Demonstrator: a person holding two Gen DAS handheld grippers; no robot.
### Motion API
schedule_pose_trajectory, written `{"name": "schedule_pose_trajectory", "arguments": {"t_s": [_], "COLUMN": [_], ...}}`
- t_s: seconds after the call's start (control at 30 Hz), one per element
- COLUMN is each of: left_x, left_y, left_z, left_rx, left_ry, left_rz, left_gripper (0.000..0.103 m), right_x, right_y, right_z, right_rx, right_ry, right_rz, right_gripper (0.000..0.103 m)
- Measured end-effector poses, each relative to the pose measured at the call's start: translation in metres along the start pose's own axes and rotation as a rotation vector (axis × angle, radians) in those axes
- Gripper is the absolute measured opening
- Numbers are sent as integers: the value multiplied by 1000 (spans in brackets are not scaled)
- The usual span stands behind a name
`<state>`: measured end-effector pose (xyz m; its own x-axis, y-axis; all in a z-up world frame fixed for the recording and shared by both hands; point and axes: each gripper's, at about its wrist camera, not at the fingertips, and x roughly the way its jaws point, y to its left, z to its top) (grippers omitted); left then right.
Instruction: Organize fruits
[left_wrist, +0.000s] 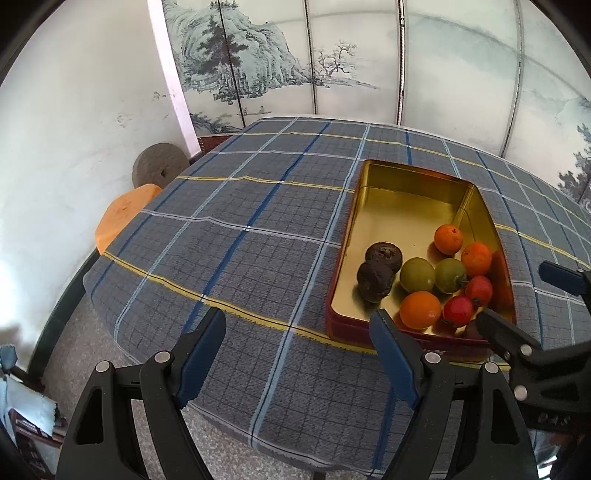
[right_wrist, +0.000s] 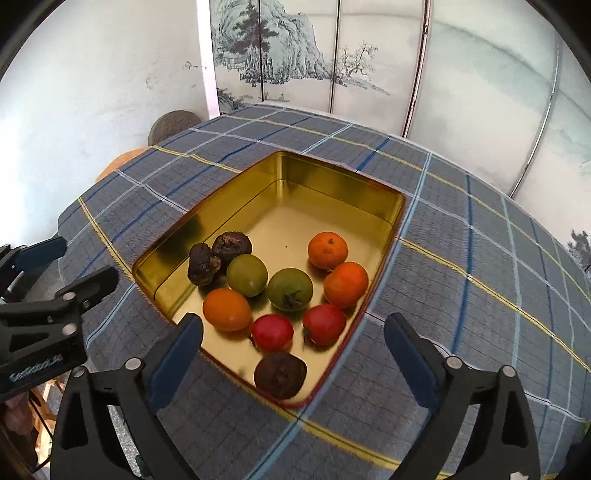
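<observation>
Right gripper (right_wrist: 293, 341) spread wide, nothing held, over the near rim of the gold tin (right_wrist: 343, 181). Left gripper (left_wrist: 297, 332) equally wide, empty, above bare plaid tablecloth (left_wrist: 236, 236) beside the tin. Fruits (right_wrist: 290, 290) crowd the tin's near half; far half open.

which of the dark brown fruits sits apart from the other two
The dark fruit at the tin's near edge, just past the red ones. The other two touch by the left wall.
</observation>
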<state>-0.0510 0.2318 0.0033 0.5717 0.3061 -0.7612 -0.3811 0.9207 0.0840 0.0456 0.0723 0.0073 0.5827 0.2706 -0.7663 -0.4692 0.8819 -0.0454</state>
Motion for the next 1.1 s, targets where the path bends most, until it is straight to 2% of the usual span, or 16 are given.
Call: {"name": "schedule_pose_trajectory", "arguments": {"t_s": [0.33,0.53,1.1], "left_x": [0,0,1], "left_y": [-16,-22,-43], "left_z": [-4,-3,1], "left_rx": [16,25,68], "left_ry": [13,17,15], "left_rz": [-6,-10,-9], "left_gripper": [80,80,80], "right_x": [-16,-8,3], "right_y": [-5,-9,-9], "right_z": [-16,-23,-31], "right_rx": [7,53,60], "right_ry": [3,72,131], "right_rz": [-63,-19,-15], "right_gripper": [101,101,101]}}
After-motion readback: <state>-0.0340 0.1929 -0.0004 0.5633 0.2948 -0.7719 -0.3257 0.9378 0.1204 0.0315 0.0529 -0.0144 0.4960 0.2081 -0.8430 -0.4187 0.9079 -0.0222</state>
